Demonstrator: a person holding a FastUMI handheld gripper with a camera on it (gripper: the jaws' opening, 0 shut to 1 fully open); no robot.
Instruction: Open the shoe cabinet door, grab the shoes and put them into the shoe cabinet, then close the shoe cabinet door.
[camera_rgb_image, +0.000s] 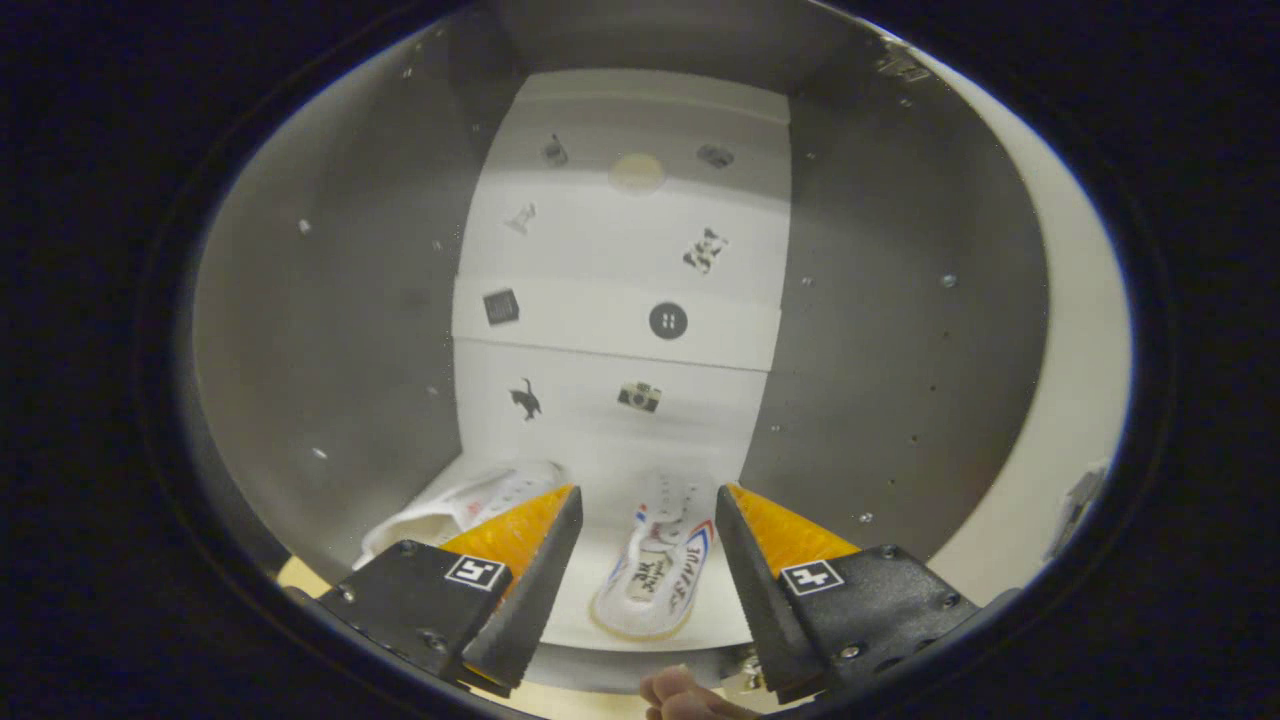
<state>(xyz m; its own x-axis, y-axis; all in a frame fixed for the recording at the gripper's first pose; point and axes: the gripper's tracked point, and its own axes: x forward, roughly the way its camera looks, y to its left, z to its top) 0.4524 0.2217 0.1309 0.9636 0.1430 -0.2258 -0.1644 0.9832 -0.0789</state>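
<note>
The tool (648, 495) looks into the open shoe cabinet (330, 300), its two fingers spread wide apart and pressing on nothing. Between the fingers, just ahead of their tips, a white shoe (655, 575) lies on the cabinet floor, toe toward the tool, laces up, with red and blue trim and dark lettering along its side. It touches neither finger.

A second white shoe (460, 508) lies beside the first, partly hidden behind the left finger; it appears to rest on its side, though the finger covers too much of it to be sure. Both shoes are inside the cabinet, near its front edge.

The cabinet's grey side walls carry rows of small pegs or holes. The white back panel (620, 300) is patterned with small dark pictures: a cat figure (525, 399), a camera (639, 396), a round button shape (668, 321) and a dark square (501, 306). A pale band crosses the panel at mid-height.

A person's fingertips (680, 695) show below, between the bases of the fingers. A cream surface (1060, 420) runs beyond the cabinet's right wall.
</note>
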